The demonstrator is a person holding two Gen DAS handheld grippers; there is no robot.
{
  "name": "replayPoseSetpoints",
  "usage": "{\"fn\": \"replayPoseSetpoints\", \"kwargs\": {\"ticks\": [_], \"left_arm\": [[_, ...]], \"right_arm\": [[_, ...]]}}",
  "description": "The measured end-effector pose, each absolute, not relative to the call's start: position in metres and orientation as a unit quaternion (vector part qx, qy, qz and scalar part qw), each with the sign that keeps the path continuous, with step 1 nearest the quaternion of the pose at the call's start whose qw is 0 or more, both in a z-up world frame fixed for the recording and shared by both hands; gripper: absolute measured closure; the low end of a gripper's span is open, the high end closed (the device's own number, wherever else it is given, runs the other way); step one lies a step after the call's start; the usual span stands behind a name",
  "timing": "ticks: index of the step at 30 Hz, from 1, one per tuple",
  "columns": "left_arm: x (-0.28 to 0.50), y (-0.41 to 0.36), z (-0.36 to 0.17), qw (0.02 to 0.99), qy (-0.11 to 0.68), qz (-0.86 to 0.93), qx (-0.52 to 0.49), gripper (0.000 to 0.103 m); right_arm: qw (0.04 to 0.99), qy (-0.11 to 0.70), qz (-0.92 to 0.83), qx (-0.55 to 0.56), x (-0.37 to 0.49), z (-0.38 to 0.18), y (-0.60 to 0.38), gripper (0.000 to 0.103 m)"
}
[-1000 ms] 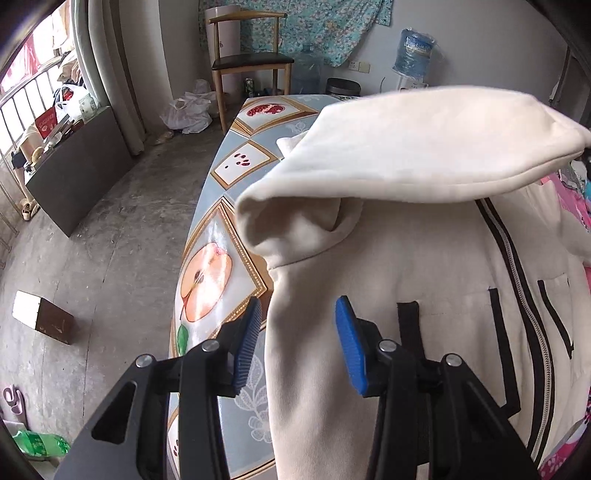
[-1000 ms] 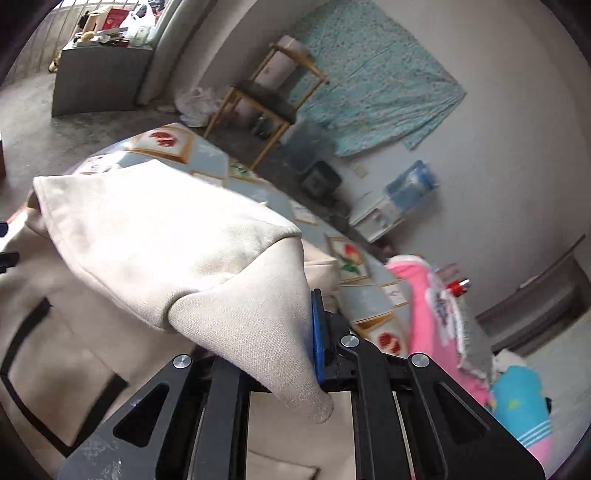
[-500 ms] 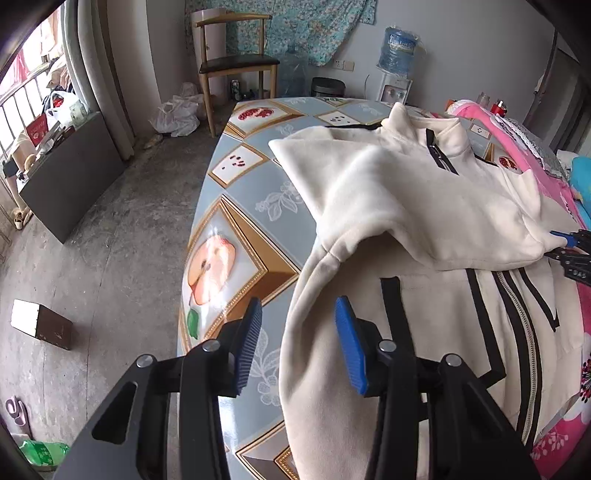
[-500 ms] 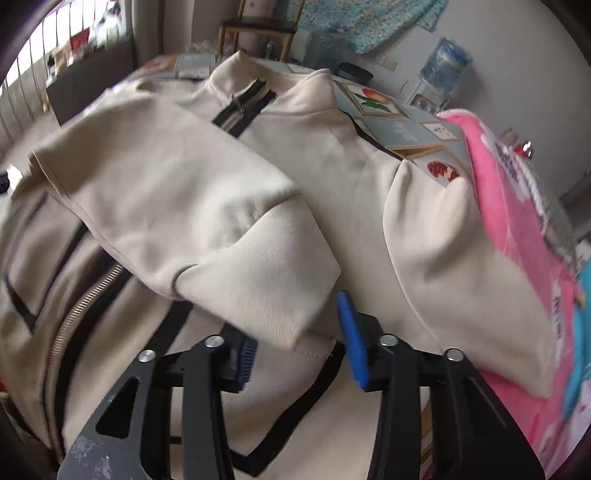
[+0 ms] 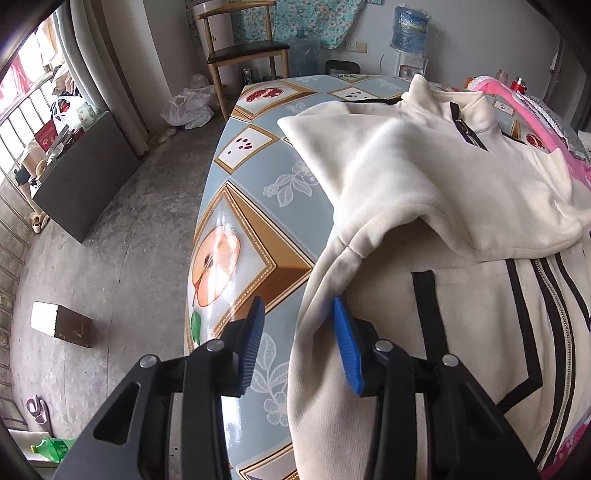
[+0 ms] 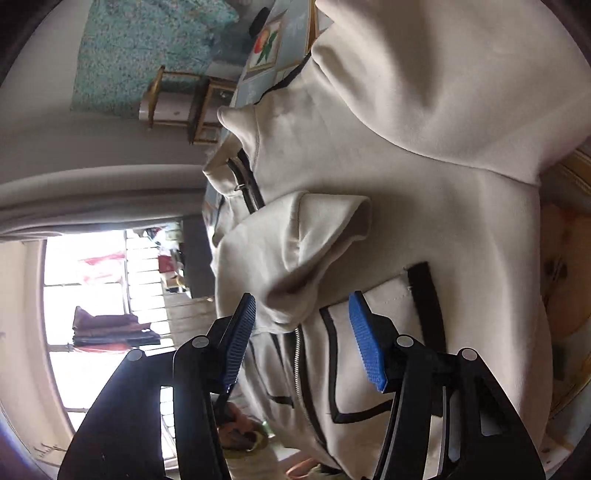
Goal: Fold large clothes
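Observation:
A cream zip-up jacket with black stripes lies spread on the table. One sleeve is folded across its front. My left gripper is open, low over the jacket's left side edge, holding nothing. In the right wrist view the scene is rotated sideways. The jacket fills the view, and the folded sleeve's cuff lies just ahead of my right gripper. That gripper is open and empty above the zipper.
The table has a blue cloth with fruit pictures. A pink cloth lies at its far right. A wooden chair, a water bottle, white bags, a dark cabinet and a small box stand around on the floor.
My right gripper carried the sleeve across the jacket's front, opened and let it go. It has since rolled sideways. The left gripper stayed open at the jacket's edge.

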State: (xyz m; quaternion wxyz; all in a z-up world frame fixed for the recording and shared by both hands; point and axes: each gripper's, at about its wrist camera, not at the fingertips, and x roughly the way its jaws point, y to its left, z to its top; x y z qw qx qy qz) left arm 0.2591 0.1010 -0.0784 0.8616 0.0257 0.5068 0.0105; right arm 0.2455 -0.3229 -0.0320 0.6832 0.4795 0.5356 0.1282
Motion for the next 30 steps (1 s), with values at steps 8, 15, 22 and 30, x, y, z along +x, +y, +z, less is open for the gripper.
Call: {"fn": "replayPoseSetpoints", "kwargs": {"ticks": [8,15,22,30], "left_arm": [[0.26,0.099,-0.078,0.861,0.507,0.008,0.037,0.066],[0.261,0.094,-0.086,0.86,0.508,0.002,0.04,0.071],[0.257,0.093,-0.086,0.865,0.499,0.002,0.058,0.071],[0.254,0.095,-0.088,0.867,0.495,0.004,0.064,0.071]], "right_arm": [[0.694,0.561,0.054,0.447,0.263,-0.04,-0.31,0.046],[0.704,0.613,0.011,0.358,0.305,-0.055,-0.292,0.094],[0.831,0.48,0.104,0.259,0.332,0.089,-0.228,0.099],[0.839,0.474,0.073,0.259,0.311,0.061,-0.266,0.099]]}}
